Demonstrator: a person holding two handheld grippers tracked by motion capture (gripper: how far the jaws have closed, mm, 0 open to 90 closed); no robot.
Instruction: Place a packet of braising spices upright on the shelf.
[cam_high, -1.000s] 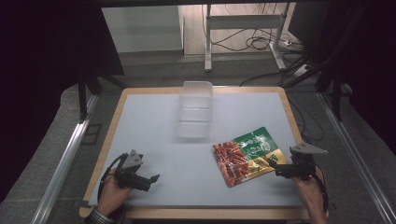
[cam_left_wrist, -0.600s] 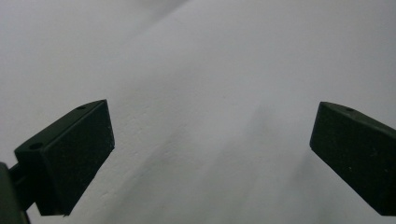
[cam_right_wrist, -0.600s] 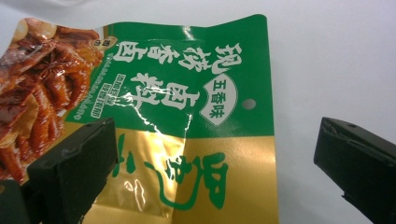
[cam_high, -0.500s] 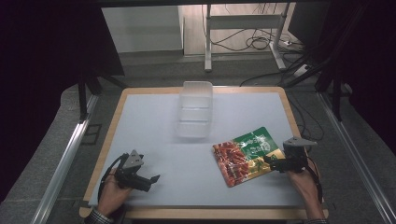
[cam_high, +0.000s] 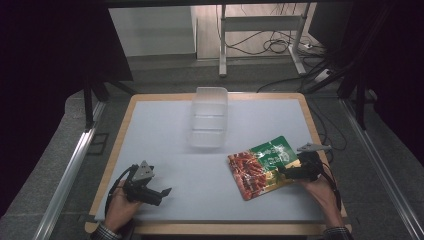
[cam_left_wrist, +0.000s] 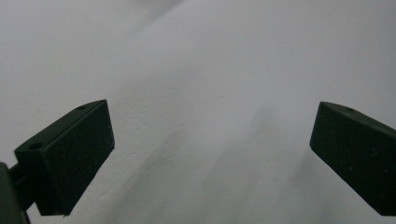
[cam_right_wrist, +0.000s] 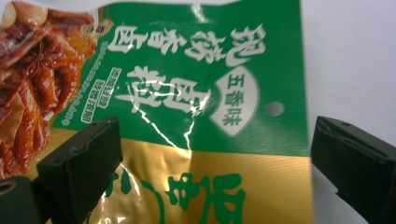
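Observation:
A flat snack packet (cam_high: 262, 165), green, gold and red, lies on the white table (cam_high: 170, 135) at the right front. My right gripper (cam_high: 287, 172) sits at the packet's right edge, low over it. In the right gripper view the packet (cam_right_wrist: 187, 93) spreads under the two wide-apart jaws, and the right gripper (cam_right_wrist: 215, 163) is open with nothing pinched. My left gripper (cam_high: 161, 193) rests near the table's front left, held by a hand. The left gripper (cam_left_wrist: 210, 154) is open over bare white table.
A clear plastic container (cam_high: 208, 122) stands at the middle back of the table. The table has a wooden rim (cam_high: 130, 107). A metal rail (cam_high: 70, 170) runs along the left side, and cables (cam_high: 270, 45) lie on the floor behind.
My right gripper has moved left and forward onto the packet's right edge. The left gripper has stayed where it was.

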